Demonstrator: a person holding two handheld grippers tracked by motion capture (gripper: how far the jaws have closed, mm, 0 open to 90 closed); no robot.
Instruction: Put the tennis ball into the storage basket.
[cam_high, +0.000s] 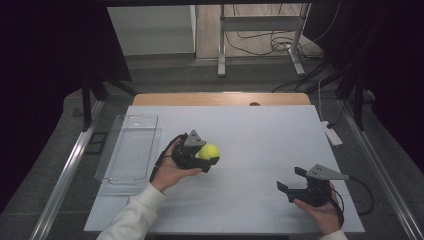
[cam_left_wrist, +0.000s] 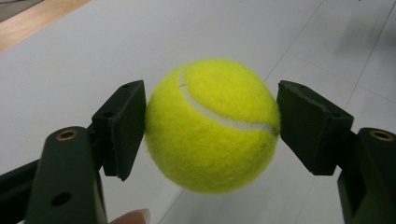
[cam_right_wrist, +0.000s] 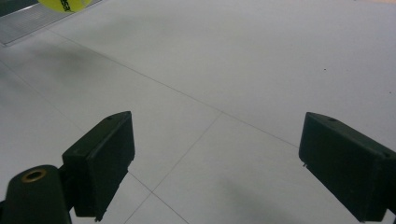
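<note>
We work on a white table (cam_high: 240, 125) with fine seams, and at its left edge stands a clear tray (cam_high: 131, 150), which looks empty, so we judge that the step in hand is to carry the ball (cam_high: 209, 151) over to it. The ball is near the middle of the table, well apart from the tray, and it is held in our left gripper (cam_high: 202, 159). In the left gripper view the ball (cam_left_wrist: 212, 125) hangs above the table surface, and both jaws are closed on its sides, the left pad (cam_left_wrist: 122, 128) pressing into the felt and the right pad (cam_left_wrist: 310, 126) touching it just at the seam. Since the grip sits across the widest part of the ball, it looks secure to us, but a round and fuzzy thing can roll out, so we should keep the pressure constant and not tilt the hand quickly. We move slowly toward the tray, bring the ball low over the tray floor, and only then open, because a ball dropped from high will bounce out. Our right gripper (cam_high: 292, 181) rests at the right side of the table, its jaws wide open with nothing between them; we keep it there, away from the path.
</note>
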